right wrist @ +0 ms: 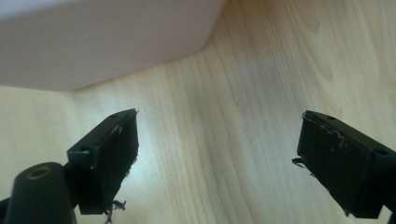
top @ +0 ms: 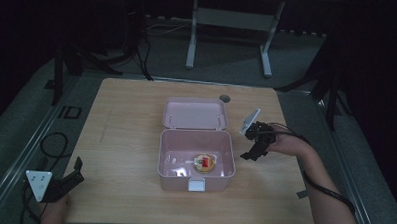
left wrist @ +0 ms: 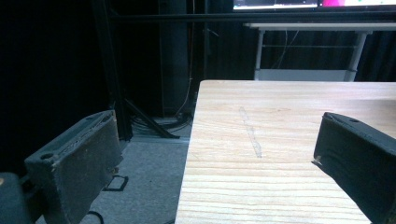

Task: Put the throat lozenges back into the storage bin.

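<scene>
Item under inspection: 1 pink box (top: 195, 162), rectangular with rounded corners, standing near the middle of the wooden worktop (top: 125, 139). Its hinged lid (top: 194, 113) is swung fully open and lies flat on the far side of the box, joined along the box's rear edge. A small white latch tab (top: 196, 184) sits at the middle of the box's front wall.

Contents: 1 small round object (top: 204, 163), orange and red, wrapped or sealed in something glossy, rests on the box floor towards the box's right side. What it is cannot be told at this size.

Right hand-held gripper (top: 254, 144): just beside the box's right wall, tilted downward, jaws apart and holding nothing. In the right gripper view the pale box corner (right wrist: 102, 42) sits above and ahead of the jaws, clear of both pads.

Left hand-held gripper (top: 64, 180): well apart from the box, at the worktop's near-left corner, jaws spread and empty.

Handling judgement: the box looks like thin moulded plastic, so probably light, stiff and smooth. It is likely to slide on the worktop if pushed from 1 side. The lid's free far edge, or a side wall, appears the soundest place to take hold; the hinge line is best left alone. The round object looks light and its glossy cover may be slippery and yield to pressure, so a gentle pinch across its width seems advisable.
</scene>
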A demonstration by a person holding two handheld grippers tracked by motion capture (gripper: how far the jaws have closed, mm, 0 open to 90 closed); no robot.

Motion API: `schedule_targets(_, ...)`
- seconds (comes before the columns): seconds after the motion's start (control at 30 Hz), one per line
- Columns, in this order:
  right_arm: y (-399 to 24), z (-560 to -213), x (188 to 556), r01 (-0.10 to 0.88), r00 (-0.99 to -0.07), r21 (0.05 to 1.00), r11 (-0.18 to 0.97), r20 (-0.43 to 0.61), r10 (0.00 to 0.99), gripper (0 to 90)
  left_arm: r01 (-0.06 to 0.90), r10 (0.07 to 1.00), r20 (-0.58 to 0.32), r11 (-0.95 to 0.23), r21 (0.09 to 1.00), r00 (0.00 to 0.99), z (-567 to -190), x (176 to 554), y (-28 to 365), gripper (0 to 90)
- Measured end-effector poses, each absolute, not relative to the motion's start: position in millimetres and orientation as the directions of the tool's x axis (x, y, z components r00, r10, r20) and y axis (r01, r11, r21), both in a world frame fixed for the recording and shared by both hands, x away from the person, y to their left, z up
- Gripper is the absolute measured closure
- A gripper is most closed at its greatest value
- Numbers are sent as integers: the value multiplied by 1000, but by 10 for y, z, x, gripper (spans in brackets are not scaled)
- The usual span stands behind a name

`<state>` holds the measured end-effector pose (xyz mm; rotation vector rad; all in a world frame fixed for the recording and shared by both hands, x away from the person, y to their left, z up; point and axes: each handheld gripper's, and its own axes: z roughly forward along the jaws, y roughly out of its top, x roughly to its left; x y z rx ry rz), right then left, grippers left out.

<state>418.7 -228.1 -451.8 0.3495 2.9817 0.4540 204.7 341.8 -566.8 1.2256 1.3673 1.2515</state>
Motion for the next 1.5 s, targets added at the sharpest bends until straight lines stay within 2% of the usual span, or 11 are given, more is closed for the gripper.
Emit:
schedule_targets(0.17,-2479,-4815,4264,289,-944,388,875,-39,329,122,97,993,10,2,995,-118,-5668,2048,3418,10)
schedule_targets(0.37,-2697,-5095,4309,370,-877,523,767,-74,474,119,98,993,9,2,995,-118,-5668,2048,3417,10)
schedule_targets(0.4,-2697,-5095,4309,370,-877,523,767,-74,474,119,98,993,11,1,995,-118,-5668,2048,3418,10)
schedule_targets(0.43,-2758,-5159,4306,386,-846,578,719,-88,526,119,97,993,11,0,995,-117,-5668,2046,3417,10)
schedule_targets(0.5,-2812,-5224,4294,401,-817,626,669,-87,570,116,97,993,6,5,995,-115,-5668,2048,3422,10)
schedule_targets(0.63,-2893,-5354,4248,414,-752,678,607,-121,648,114,97,993,11,0,995,-114,-5668,2047,3419,10)
schedule_targets(1.0,-3095,-5484,4142,452,-582,778,436,-113,805,113,97,994,13,-2,995,-111,-5668,2047,3417,10)
schedule_targets(1.5,-3431,-5484,4033,487,-391,829,274,-74,917,113,96,994,13,-3,995,-109,-5668,2047,3416,10)
